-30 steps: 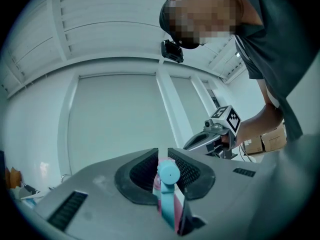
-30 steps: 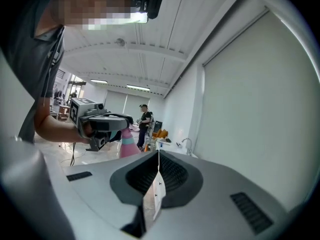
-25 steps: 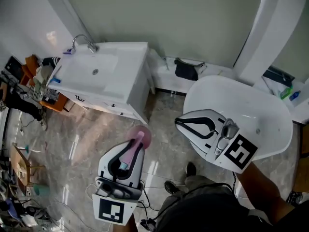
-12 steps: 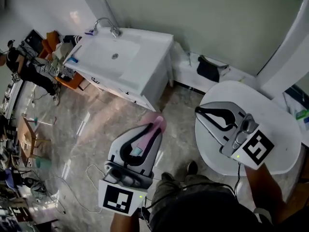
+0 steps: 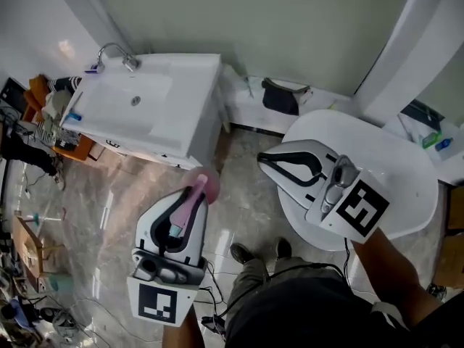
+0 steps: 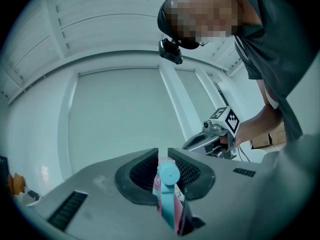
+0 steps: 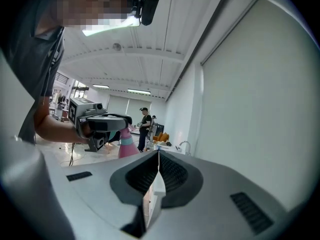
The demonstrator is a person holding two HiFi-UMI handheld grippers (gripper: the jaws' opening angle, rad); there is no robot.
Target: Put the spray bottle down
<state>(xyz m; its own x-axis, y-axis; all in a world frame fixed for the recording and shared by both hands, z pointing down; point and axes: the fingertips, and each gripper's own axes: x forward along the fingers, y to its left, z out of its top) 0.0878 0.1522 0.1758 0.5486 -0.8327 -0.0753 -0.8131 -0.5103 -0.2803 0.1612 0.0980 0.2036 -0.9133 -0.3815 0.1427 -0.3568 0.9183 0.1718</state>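
No legible text, brand, number or sign.

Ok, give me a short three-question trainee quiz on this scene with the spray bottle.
1. True or false: the spray bottle stands on the white sink.
2. Which tongs grip the spray bottle? A) left B) right C) neither
3. Fill in, open or shut: the right tongs are ___.
Key: 1 false, it is clamped in the left tongs over the floor. 2 A. 3 shut.
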